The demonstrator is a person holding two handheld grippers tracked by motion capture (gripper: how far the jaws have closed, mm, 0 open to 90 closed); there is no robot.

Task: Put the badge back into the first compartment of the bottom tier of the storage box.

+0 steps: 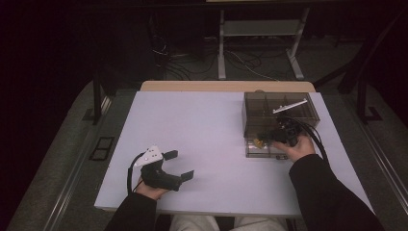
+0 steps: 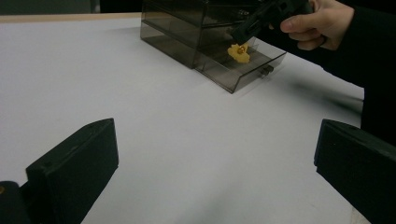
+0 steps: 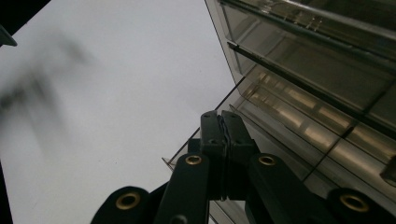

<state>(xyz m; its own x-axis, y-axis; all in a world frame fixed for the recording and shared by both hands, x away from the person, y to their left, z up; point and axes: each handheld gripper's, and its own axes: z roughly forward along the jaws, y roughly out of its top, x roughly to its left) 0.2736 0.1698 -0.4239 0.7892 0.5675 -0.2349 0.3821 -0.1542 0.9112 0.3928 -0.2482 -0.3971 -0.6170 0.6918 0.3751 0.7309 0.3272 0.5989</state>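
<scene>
Yellow piece [image 2: 239, 52]: small and yellow, lying in the open drawer; seen in the high view [image 1: 258, 142] at the drawer's left end, just below the right gripper's tips.
Drawer [image 2: 243, 74]: bottom drawer of the smoky clear plastic box, pulled out toward the near edge of the table; a small knob sits on its front.
Drawer box [image 1: 276, 108]: at the far right of the table, with open compartments on top and a white strip lying across them.
Right gripper [image 1: 265, 136]: held over the open drawer with its tips at the yellow piece; jaws pressed together. In the right gripper view [image 3: 223, 122] the pads meet flat, and whether anything is pinched between them cannot be told.
Left gripper [image 1: 179, 164]: near left of the table, well apart from the box; jaws spread wide with nothing between them, pointing right across bare table.
Table [image 1: 192, 120]: pale top, with a wooden strip along the far edge.
</scene>
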